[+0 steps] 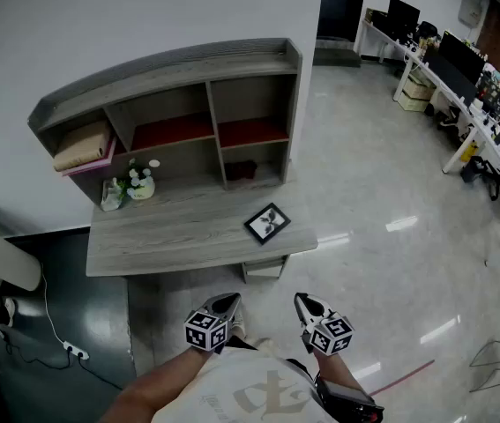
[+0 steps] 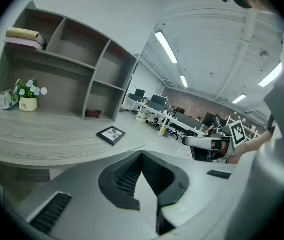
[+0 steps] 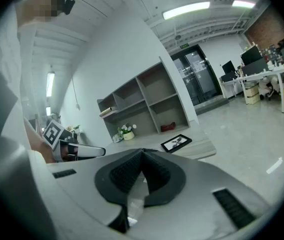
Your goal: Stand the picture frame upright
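A black picture frame (image 1: 268, 223) lies flat near the right front corner of the grey wooden desk (image 1: 170, 236). It also shows lying flat in the left gripper view (image 2: 111, 134) and the right gripper view (image 3: 176, 142). My left gripper (image 1: 228, 301) and right gripper (image 1: 303, 301) hang side by side below the desk's front edge, well short of the frame. Both are shut with nothing between the jaws. Seen from its own camera, the left gripper (image 2: 143, 156) shows its jaws meeting, as does the right gripper (image 3: 142, 154).
A shelf unit (image 1: 179, 104) stands at the back of the desk, with a small flower pot (image 1: 141, 183) and a crumpled bag (image 1: 112, 194) in front of it. Folded items (image 1: 82, 146) lie on the left shelf. Office desks with monitors (image 1: 461, 69) line the far right; a cable (image 1: 55, 324) runs on the floor at left.
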`<state>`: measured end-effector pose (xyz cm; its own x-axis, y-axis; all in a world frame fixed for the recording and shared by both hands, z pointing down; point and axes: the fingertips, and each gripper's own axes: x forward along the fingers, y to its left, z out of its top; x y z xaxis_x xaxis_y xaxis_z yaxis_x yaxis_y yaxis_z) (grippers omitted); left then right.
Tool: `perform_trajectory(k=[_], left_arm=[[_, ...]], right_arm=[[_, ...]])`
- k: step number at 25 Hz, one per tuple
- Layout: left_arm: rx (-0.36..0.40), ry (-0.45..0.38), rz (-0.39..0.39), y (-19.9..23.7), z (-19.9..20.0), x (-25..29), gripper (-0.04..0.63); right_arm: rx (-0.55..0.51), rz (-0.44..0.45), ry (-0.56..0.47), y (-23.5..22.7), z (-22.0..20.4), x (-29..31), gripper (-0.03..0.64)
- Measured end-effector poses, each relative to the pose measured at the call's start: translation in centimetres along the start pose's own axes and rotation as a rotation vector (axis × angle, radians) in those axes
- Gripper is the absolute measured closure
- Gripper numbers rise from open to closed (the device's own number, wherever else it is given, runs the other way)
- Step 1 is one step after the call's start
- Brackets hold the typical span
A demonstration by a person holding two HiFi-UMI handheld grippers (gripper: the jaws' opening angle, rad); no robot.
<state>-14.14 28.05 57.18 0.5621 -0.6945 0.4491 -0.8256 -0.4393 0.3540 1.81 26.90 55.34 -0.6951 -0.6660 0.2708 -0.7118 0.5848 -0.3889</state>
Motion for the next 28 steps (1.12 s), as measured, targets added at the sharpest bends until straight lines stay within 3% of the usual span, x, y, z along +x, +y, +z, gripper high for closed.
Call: perform_trajectory(k=[18,28], left_arm=[[0.109,-0.007,-0.052,-5.7,2.2,-0.1,0.583],[0.115,0.006,-0.048,-3.7,1.9,-0.3,0.583]], right_arm=[[-0.027,-0.011,-0.041,0.6,0.5,-3.5,0.612],[0.073,-0.093,-0.084,-1.7,0.6,-2.3,0.614]])
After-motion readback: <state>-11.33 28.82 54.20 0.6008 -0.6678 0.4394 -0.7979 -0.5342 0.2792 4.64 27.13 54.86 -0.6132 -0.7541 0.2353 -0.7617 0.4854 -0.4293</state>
